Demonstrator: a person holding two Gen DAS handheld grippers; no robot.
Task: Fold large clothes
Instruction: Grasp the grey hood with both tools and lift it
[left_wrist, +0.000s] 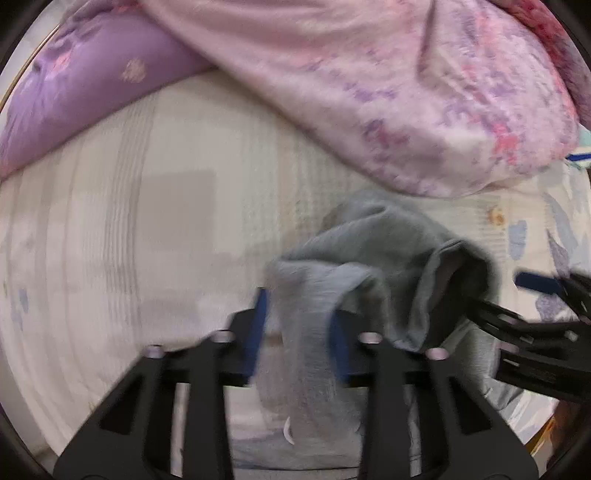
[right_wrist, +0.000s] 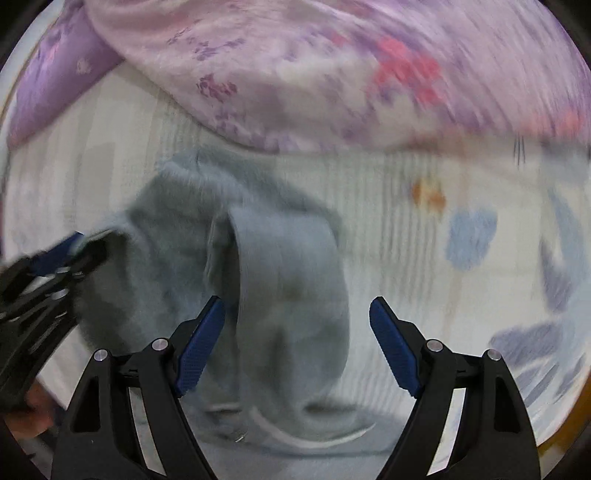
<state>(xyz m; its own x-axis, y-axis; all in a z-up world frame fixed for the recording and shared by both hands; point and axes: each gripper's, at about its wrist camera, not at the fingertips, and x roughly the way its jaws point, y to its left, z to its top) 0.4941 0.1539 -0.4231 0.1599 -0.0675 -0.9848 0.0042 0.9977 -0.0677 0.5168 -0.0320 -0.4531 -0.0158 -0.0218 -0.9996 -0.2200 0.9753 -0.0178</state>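
A grey garment (left_wrist: 373, 254) lies bunched on the pale bedsheet (left_wrist: 129, 221). My left gripper (left_wrist: 299, 317) is shut on a fold of the grey garment, which hangs between its blue pads and is lifted off the sheet. In the right wrist view the same garment (right_wrist: 280, 266) lies under my right gripper (right_wrist: 297, 321), whose jaws stand wide open and hold nothing. The left gripper shows at the left edge of that view (right_wrist: 70, 247), with cloth at its tip. The right gripper shows at the right of the left wrist view (left_wrist: 509, 299).
A pink floral quilt (left_wrist: 388, 92) is heaped across the back of the bed, close behind the garment. A purple pillow (left_wrist: 85, 85) lies at the back left. The sheet (right_wrist: 461, 236) has blue and orange prints on the right. A wooden bed edge (right_wrist: 561, 424) shows at the lower right.
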